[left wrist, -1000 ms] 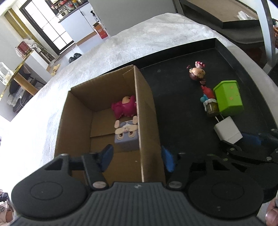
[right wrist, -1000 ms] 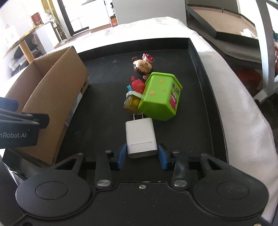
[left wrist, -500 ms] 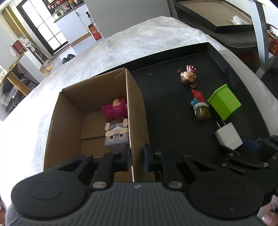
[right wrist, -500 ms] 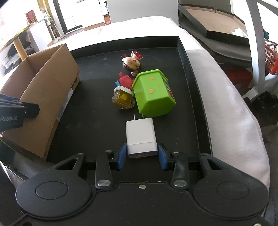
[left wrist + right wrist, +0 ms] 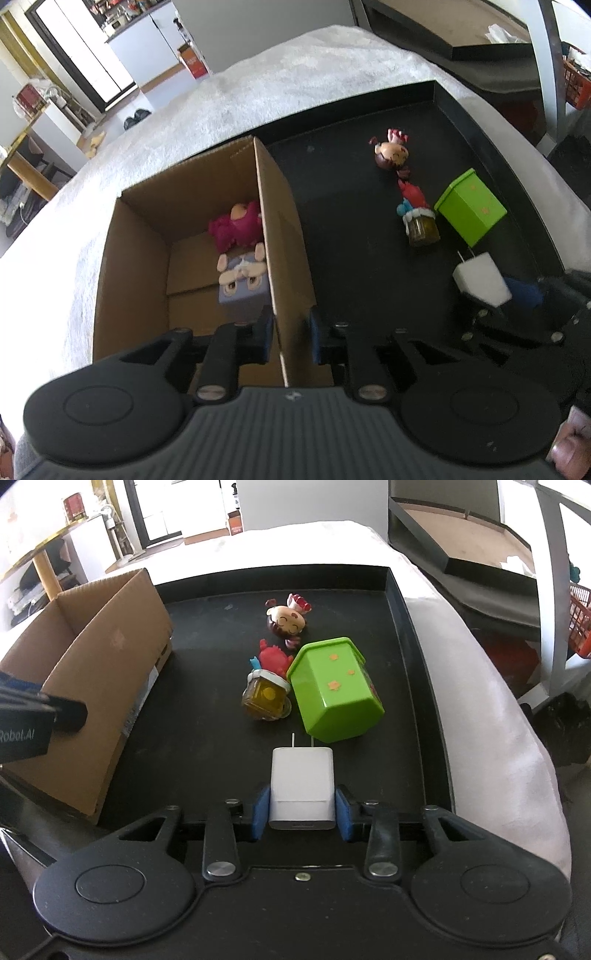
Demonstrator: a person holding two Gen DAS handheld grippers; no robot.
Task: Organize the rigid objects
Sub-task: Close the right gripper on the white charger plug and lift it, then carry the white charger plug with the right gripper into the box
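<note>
A brown cardboard box (image 5: pixel 280 236) sits at the left end of a black tray (image 5: pixel 402 635), and the tray lies on a fluffy white cover (image 5: pixel 258 92). The left gripper (image 5: pixel 290 338) straddles the right wall of the box, one finger inside and one outside. Its jaws have just opened a little after a hard squeeze, and in the left wrist view a thin gap seems to show on each side of the wall, so I cannot tell if the pads are pressing it.

Inside the box are two toys: a pink fuzzy one (image 5: pixel 236 225) against the wall, and a purple block with a cartoon face (image 5: pixel 243 280) just in front of it.

The right gripper (image 5: pixel 302 812) is clenched on a white charger plug (image 5: pixel 302 788). The blue pads press both its sides, and its two metal pins point away from the gripper. The jaws have just been squeezing in a bit more on it.

Just past the pins lies a green toy house (image 5: pixel 332 686) tipped on its side. Touching its left side is a little yellow jar with a red crab on top (image 5: pixel 267 694) (also lying down). Farther back, a small doll with a big smiling head (image 5: pixel 288 620) lies on the tray, close to the crab.

A fingertip (image 5: pixel 565 443) shows at the bottom right corner of the left wrist view.
</note>
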